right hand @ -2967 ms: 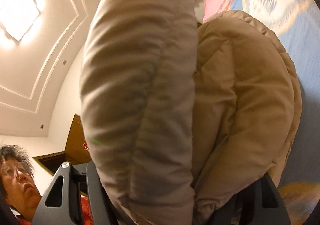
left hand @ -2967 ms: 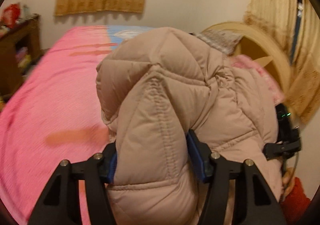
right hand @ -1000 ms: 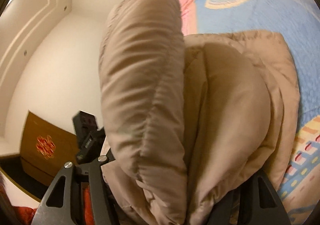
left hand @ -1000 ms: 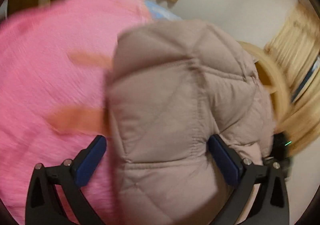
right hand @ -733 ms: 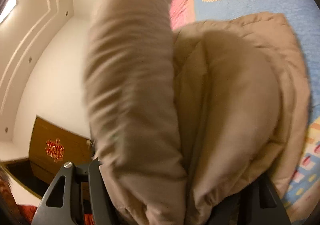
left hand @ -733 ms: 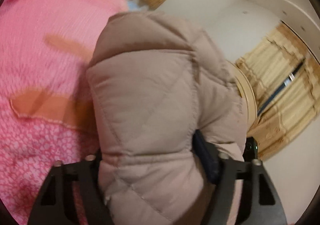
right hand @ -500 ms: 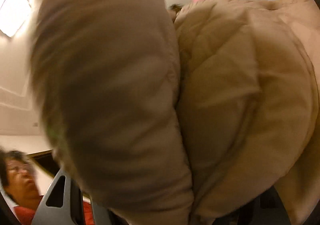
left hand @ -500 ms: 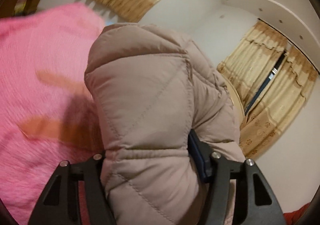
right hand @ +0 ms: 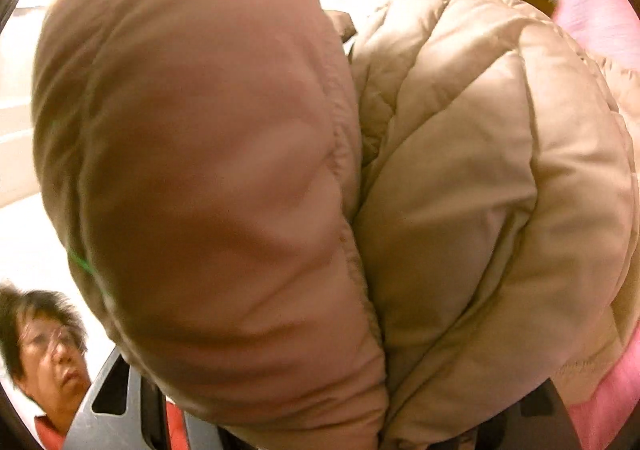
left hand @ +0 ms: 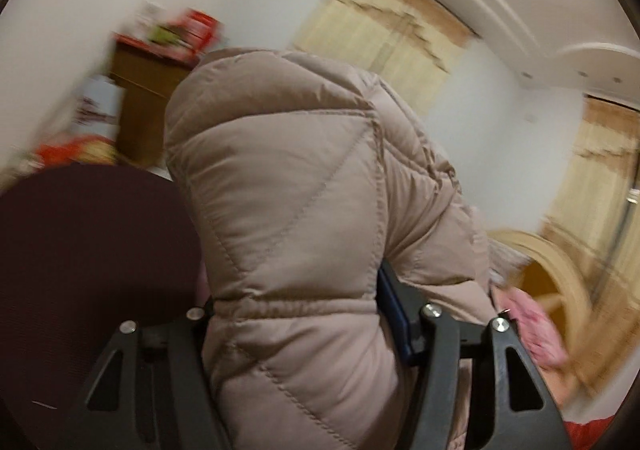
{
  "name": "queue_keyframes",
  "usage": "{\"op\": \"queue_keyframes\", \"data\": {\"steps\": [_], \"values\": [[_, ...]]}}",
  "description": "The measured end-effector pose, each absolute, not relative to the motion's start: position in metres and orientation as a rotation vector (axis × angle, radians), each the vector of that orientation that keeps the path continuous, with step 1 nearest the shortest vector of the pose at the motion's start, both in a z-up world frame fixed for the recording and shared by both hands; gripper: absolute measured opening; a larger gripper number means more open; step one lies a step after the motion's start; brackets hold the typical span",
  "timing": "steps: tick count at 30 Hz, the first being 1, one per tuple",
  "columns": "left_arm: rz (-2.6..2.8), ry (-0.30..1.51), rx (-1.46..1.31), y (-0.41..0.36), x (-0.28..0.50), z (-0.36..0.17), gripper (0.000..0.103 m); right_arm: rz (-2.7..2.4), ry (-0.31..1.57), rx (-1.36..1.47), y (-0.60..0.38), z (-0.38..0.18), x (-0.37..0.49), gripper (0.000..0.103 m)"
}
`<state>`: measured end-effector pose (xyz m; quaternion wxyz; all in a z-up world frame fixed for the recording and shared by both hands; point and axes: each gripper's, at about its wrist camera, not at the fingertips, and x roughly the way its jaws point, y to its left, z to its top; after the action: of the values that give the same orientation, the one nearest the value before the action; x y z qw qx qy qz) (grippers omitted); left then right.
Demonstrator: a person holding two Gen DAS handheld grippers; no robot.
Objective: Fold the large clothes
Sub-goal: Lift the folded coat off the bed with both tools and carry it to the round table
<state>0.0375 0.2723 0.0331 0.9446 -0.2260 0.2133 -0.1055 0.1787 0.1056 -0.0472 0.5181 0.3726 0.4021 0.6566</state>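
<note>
A beige quilted puffer jacket (left hand: 304, 218) fills the middle of the left wrist view. My left gripper (left hand: 296, 322) is shut on a thick fold of it, the blue pads pressed into both sides. In the right wrist view the same jacket (right hand: 460, 190) bulges in two thick folds and hides most of the frame. My right gripper (right hand: 352, 426) is shut on its bunched lower edge; the fingertips are buried in the fabric. The jacket is held up in the air.
A dark maroon rounded surface (left hand: 92, 250) lies low left. A wooden cabinet (left hand: 144, 106) with red items stands behind. A curved wooden headboard (left hand: 560, 274) and curtains (left hand: 392, 38) are at right. Pink bedding (right hand: 600, 2) shows at the right edge. A person's face (right hand: 48, 362) is low left.
Both grippers have lifted and swung with the jacket. The left view has turned from the pink bed towards the wall, cabinet and ceiling. The left gripper opened briefly a second ago, then shut again.
</note>
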Motion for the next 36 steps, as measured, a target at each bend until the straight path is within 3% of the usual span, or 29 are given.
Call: {"op": "queue_keyframes", "data": {"steps": [4, 9, 14, 22, 28, 36], "values": [[-0.042, 0.421, -0.485, 0.333, 0.036, 0.029, 0.061, 1.679, 1.033, 0.839, 0.223, -0.044, 0.201, 0.062], [0.140, 0.472, -0.520, 0.387, 0.063, -0.021, 0.062, 1.646, 1.118, 0.752, 0.321, -0.075, 0.225, 0.062], [0.224, 0.529, -0.622, 0.424, 0.094, -0.079, 0.062, 1.574, 1.191, 0.736, 0.363, -0.104, 0.244, 0.062], [0.172, 0.477, -0.601, 0.419, 0.109, -0.079, 0.062, 1.644, 1.154, 0.761, 0.380, -0.097, 0.235, 0.062], [0.076, 0.393, -0.547, 0.425, 0.110, -0.031, 0.062, 1.729, 1.010, 0.757, 0.354, -0.025, 0.204, 0.062], [-0.145, 0.363, -0.487, 0.367, 0.164, 0.032, 0.062, 1.612, 0.856, 0.649, 0.264, 0.089, 0.191, 0.062]]}}
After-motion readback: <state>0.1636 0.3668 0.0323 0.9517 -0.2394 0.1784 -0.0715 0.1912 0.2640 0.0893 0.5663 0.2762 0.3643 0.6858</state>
